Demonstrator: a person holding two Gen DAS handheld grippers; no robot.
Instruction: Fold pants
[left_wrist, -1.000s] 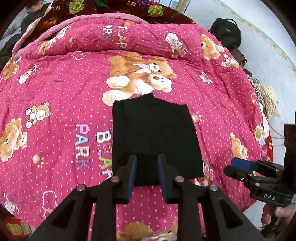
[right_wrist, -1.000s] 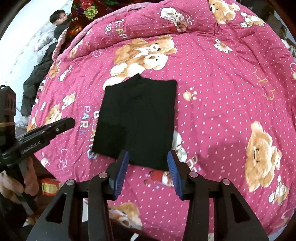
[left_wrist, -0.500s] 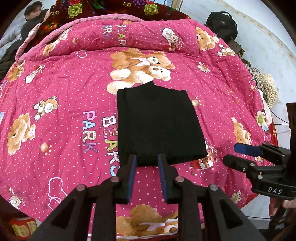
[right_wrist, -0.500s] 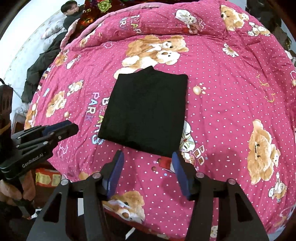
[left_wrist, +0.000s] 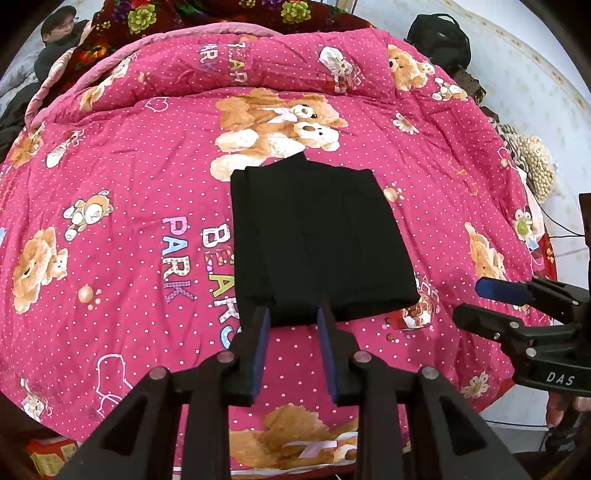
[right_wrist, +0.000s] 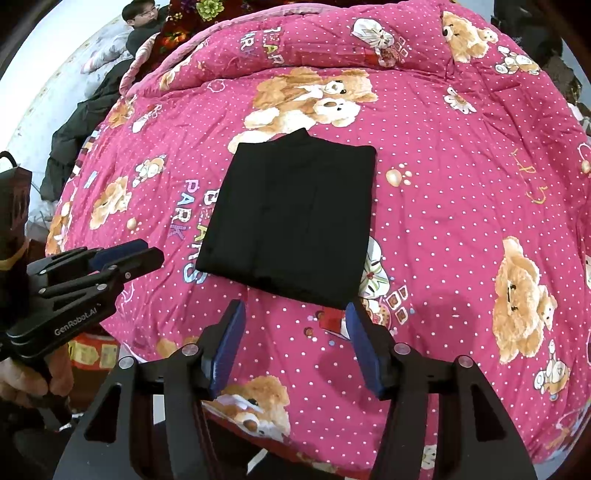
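The black pants (left_wrist: 317, 236) lie folded into a flat rectangle on the pink bear-print quilt (left_wrist: 129, 184); the right wrist view shows the pants (right_wrist: 295, 218) too. My left gripper (left_wrist: 293, 308) hovers at the near edge of the pants, its jaws opening, and holds nothing. My right gripper (right_wrist: 295, 305) hangs over the quilt (right_wrist: 443, 203) just short of the near right corner of the pants, its jaws opening wide with nothing between them. Each view also shows the other tool: the left gripper (right_wrist: 122, 258) and the right gripper (left_wrist: 491, 295).
A person (left_wrist: 59, 29) sits beyond the bed's far left corner, beside a dark floral blanket (left_wrist: 221, 14). A black bag (left_wrist: 439, 37) and a beige knobbly sack (left_wrist: 535, 162) stand along the right wall. A red box (right_wrist: 96, 350) is on the floor near the bed's front edge.
Both grippers have drawn back from the pants toward the bed's near edge. The right jaws have spread wider. The pants have not moved.
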